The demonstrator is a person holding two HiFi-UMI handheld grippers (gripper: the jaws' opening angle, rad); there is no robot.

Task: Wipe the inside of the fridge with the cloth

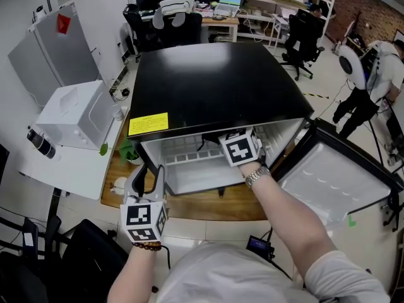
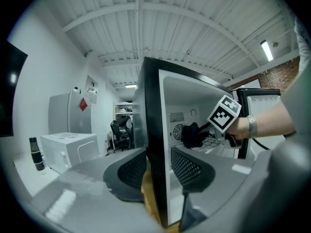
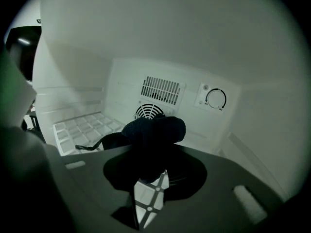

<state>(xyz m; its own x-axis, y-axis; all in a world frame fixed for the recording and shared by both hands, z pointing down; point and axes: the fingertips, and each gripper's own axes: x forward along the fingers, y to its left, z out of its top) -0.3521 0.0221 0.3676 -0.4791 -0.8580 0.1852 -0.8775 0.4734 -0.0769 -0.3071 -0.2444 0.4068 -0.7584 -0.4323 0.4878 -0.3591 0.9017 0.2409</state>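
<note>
Gripping a dark cloth [image 3: 155,127] between the fingers [image 3: 188,173] of the right gripper [image 3: 153,165], closed on its rear part, with the wad bulging out ahead of the tips. Reaching deep inside the fridge [image 1: 214,81], holding that wad just in front of the back wall, near the round fan grille [image 3: 148,111] and below-left of the thermostat dial [image 3: 215,99]; unable to tell touching from hovering. Straddling the front edge of the fridge's left wall with the fingers [image 2: 127,171] of the left gripper [image 2: 156,165], seemingly clamped on it and bracing the cabinet, with the door [image 1: 334,175] swung open to the right.

Judging the step as wiping the rear of the interior: pressing the wad flat against the panel rather than dabbing with its tip, sweeping in overlapping passes, skirting the dial, avoiding snags on the grille slots, and holding the left-hand brace firm against the push.

Reading the cloth as a bunched lump without a crisp long axis: lying somewhat wider than tall, running side to side across the fingers, nose pointing toward the back wall, with a loose dark tail trailing left and down toward the white gridded shelf [image 3: 82,127].
</note>
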